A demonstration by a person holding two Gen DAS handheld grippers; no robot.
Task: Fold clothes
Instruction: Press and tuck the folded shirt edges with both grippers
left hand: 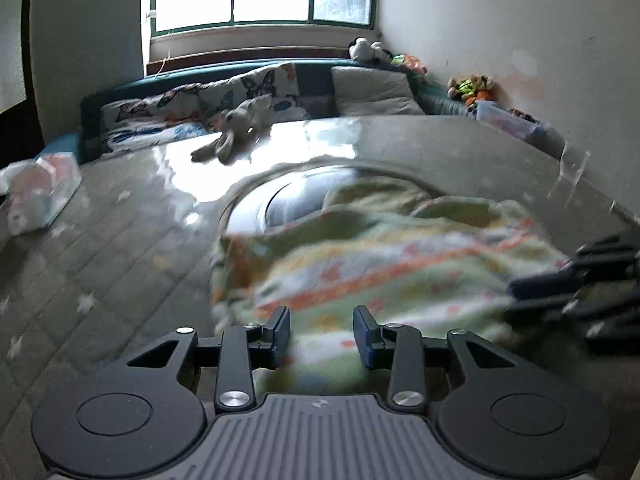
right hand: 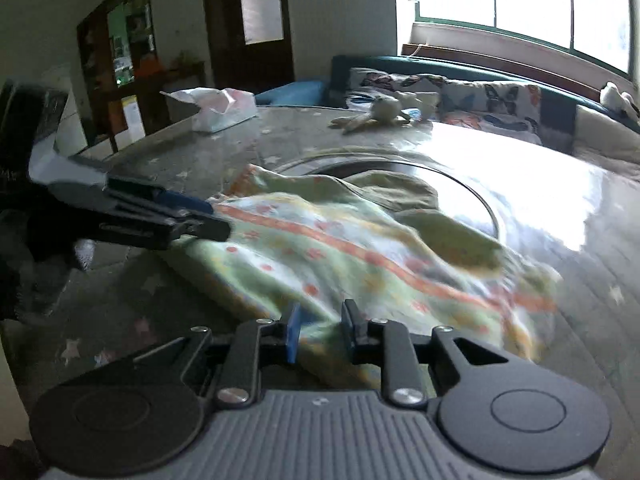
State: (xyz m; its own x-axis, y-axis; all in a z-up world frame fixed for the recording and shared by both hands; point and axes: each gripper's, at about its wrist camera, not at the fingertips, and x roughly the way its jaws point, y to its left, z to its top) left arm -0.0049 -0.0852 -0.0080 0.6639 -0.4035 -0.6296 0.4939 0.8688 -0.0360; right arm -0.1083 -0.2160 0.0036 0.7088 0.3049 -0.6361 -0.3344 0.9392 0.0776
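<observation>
A green and white patterned garment with orange stripes lies bunched on the glass-topped table; it also shows in the right wrist view. My left gripper is open, its jaws apart over the garment's near edge. It shows in the right wrist view at the garment's left corner. My right gripper is open with cloth lying between its jaws. It appears blurred at the right edge of the left wrist view. Both views are motion-blurred.
A round inset sits in the table under the garment. A tissue pack lies at the table's left, a plush rabbit at the far edge. A sofa with cushions stands behind. A wall is close on the right.
</observation>
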